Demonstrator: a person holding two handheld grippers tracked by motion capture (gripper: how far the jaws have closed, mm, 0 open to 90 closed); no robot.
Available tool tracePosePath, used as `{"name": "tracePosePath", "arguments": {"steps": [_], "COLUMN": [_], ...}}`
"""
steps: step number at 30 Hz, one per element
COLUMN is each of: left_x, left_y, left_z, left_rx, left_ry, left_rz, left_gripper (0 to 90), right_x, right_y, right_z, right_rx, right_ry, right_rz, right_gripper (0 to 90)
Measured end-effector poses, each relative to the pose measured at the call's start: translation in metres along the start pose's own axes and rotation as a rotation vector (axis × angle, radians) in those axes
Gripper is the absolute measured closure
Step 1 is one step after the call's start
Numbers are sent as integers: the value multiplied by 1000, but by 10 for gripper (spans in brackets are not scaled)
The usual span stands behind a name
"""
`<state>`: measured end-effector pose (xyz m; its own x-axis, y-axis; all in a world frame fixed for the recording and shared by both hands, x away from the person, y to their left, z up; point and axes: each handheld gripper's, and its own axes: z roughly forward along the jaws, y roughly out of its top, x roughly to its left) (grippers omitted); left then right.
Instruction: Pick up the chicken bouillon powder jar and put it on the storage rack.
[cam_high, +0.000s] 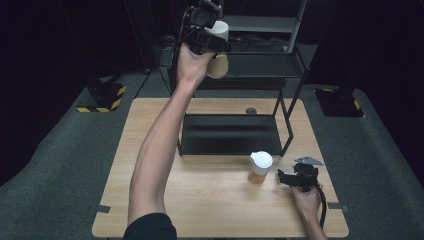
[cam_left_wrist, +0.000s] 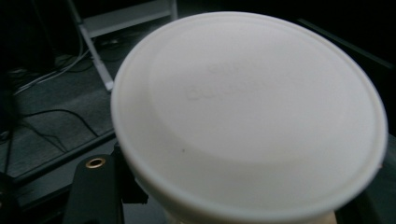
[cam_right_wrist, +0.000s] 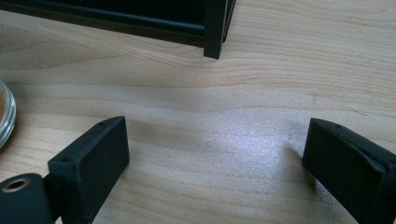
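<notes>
The left tongs (cam_high: 216, 44) are raised high over the far side of the table (cam_high: 150, 150), clamped on a lidded paper cup (cam_high: 218, 50) — a brown body under a white lid. In the left gripper view that white lid (cam_left_wrist: 252, 121) looms close and tilted, with one black jaw showing just below its rim. The cup hangs level with the upper tier of the black shelf rack (cam_high: 260, 70) that stands at the back of the table, and it looks bound for that upper shelf.

A second cup (cam_high: 260, 167), also white-lidded and holding something amber, stands upright on the wood in front of the rack's lower shelf. The right tongs (cam_high: 281, 178) rest on the table just beside it, jaws spread wide with nothing but bare wood between them; the right gripper view shows the rack's front leg (cam_right_wrist: 215, 28) ahead and the second cup's rim at the far left edge.

To do the placing well, the carried cup wants bringing upright before it goes in, since the lid is tilted toward the camera and any liquid inside could press against it. It should be carried over the shelf's front edge, clear of the side post, and set down flat well back from the lip. The grip should stay firm but not crushing — paper walls give — and release only once the base sits fully on the shelf.
</notes>
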<state>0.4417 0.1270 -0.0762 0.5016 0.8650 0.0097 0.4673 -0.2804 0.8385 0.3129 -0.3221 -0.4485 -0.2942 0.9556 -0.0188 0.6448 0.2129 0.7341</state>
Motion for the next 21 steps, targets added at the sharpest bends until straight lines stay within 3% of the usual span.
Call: {"name": "tracePosePath", "arguments": {"steps": [4, 11, 21], "left_x": [-5, -1, 0], "left_y": [3, -1, -4], "left_z": [15, 27, 31], "left_rx": [8, -4, -7], "left_ry": [62, 73, 71], "left_rz": [-15, -61, -51], "left_gripper": [347, 347, 345], "right_x": [0, 0, 0], "right_y": [0, 0, 0], "right_z": [0, 0, 0], "right_rx": [0, -1, -1], "right_ry": [0, 0, 0], "right_rz": [0, 0, 0], "right_gripper": [65, 65, 65]}}
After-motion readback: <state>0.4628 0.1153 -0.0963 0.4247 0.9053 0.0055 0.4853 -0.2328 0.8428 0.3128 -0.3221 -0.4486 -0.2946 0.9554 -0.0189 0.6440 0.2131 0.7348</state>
